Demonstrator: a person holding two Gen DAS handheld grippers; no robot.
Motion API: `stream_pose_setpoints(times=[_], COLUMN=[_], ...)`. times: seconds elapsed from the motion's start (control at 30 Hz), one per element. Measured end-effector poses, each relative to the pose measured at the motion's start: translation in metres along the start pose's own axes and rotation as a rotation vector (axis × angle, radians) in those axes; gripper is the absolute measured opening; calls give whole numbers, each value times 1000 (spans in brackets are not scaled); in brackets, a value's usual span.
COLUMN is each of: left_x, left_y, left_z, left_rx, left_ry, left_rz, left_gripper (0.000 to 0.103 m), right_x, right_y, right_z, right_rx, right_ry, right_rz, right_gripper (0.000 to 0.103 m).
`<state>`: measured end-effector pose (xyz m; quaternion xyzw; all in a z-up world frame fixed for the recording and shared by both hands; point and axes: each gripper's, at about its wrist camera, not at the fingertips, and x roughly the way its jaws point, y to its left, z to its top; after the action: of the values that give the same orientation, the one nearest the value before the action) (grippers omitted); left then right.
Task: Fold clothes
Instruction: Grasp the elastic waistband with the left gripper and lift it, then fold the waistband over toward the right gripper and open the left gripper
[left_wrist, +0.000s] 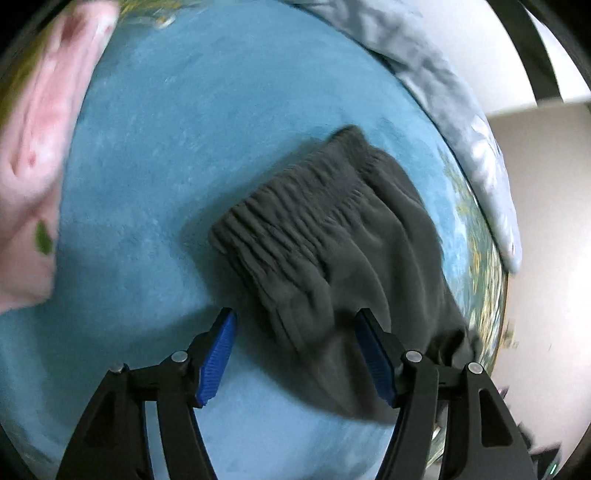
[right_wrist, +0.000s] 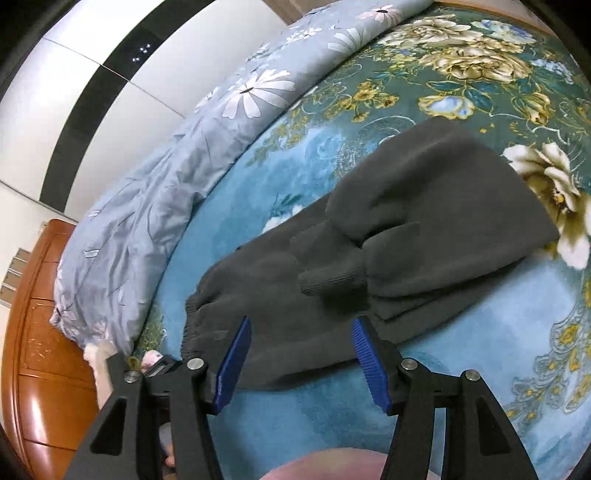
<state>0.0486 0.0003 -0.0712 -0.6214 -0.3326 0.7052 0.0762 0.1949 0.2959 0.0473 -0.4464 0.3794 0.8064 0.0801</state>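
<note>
A dark grey sweater (left_wrist: 332, 236) lies on the blue floral blanket (left_wrist: 155, 177), its ribbed hem toward the middle of the bed. My left gripper (left_wrist: 295, 321) is open, its blue pads on either side of the sweater's near edge, holding nothing. In the right wrist view the same sweater (right_wrist: 424, 206) lies partly folded, a ribbed cuff (right_wrist: 332, 277) resting on top. Just before the sweater's near edge, my right gripper (right_wrist: 301, 328) hangs open and empty.
A pink garment (left_wrist: 33, 155) lies at the left of the bed. A pale blue daisy-print duvet (right_wrist: 155, 192) is bunched along the far edge. A wooden bed frame (right_wrist: 44, 350) and a white wardrobe (right_wrist: 110, 74) stand beyond. Pink cloth (right_wrist: 325, 465) shows at the bottom.
</note>
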Motion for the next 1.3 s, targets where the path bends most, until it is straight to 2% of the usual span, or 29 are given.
stream_pose_setpoints(times=[0.07, 0.2, 0.23, 0.27, 0.3, 0.37, 0.43, 0.57, 0.67, 0.77, 0.87, 0.97, 1.03, 1.1, 1.3], left_x=[7, 10, 9, 8, 7, 1, -12, -45, -81, -102, -112, -118, -118, -111, -55], left_y=[7, 23, 25, 26, 23, 11, -1, -18, -32, -56, -100, -159, -197, -220, -273], left_z=[4, 14, 16, 18, 20, 23, 23, 30, 37, 34, 17, -21, -52, -77, -142], left_rx=[-60, -193, -222, -234, -222, -158, -84, -18, 111, 239, 408, 631, 764, 854, 1091], left_ry=[-14, -45, -50, -56, -63, -85, -114, -156, -251, -300, -337, -382, -385, -368, -281], left_rz=[-50, -197, -219, -216, -199, -163, -164, -197, -121, -52, -12, 18, 31, 39, 150], left_gripper=[69, 68, 67, 62, 49, 39, 36, 34, 34, 34, 34, 34, 34, 34, 34], right_x=[2, 8, 9, 10, 11, 12, 12, 10, 7, 8, 8, 5, -4, -15, -44], right_y=[0, -6, -8, -9, -9, -10, -10, -11, -11, -12, -12, -14, -18, -25, -68], right_z=[0, 0, 0, 0, 0, 0, -1, -1, -2, -3, -2, -3, -3, -3, 1], right_rx=[-4, 21, 28, 33, 37, 43, 46, 52, 53, 60, 59, 64, 77, 103, 211], right_ry=[0, 20, 26, 30, 34, 42, 45, 45, 36, 44, 46, 37, 2, -48, -145], right_rz=[-3, 13, 18, 21, 24, 29, 31, 35, 39, 50, 61, 78, 92, 106, 83], right_gripper=[62, 62, 62, 62, 62, 62, 62, 62, 62, 62, 62, 62, 62, 62, 62])
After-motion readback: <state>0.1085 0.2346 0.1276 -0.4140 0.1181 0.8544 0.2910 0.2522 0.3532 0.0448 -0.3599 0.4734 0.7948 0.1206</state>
